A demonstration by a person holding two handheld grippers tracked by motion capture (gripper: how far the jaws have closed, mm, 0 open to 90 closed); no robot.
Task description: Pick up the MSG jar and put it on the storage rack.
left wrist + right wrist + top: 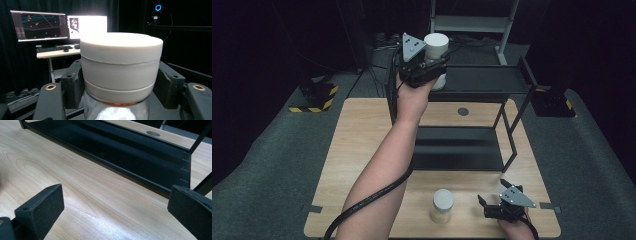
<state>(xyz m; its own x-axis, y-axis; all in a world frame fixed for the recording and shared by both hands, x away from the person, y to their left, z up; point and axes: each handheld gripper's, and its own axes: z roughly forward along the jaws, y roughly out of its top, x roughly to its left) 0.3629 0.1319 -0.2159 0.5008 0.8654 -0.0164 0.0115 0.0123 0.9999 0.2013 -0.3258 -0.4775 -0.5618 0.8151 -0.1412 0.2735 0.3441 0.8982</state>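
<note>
Right at the near edge of the counter [362,135], towards its right corner, the right tongs [490,200] sit low over the wood with their jaws spread wide and nothing between them. In the right gripper view the two black pads [40,207] stand well apart over bare wood grain, pointing at the rack's dark bottom tray [140,157].

Just to their left, near the middle of that near edge, a second jar [442,205] stands upright on the counter, pale lid on top, clear of both tongs.

Further back, the black two-level rack [512,145] takes up the middle and far part of the counter, with a small round hole [463,111] in the wood showing behind its bottom tray.

And up at the far end, the person's left forearm [387,165] stretches out long, with the left tongs [432,60] at the left end of the rack's top shelf [487,80], pinching a jar [436,47] upright. Whether it rests on the shelf I cannot tell. In the left gripper view the pads [72,82] press on either side of its white lid [121,65], glass below, monitors [40,25] glowing far behind.
</note>
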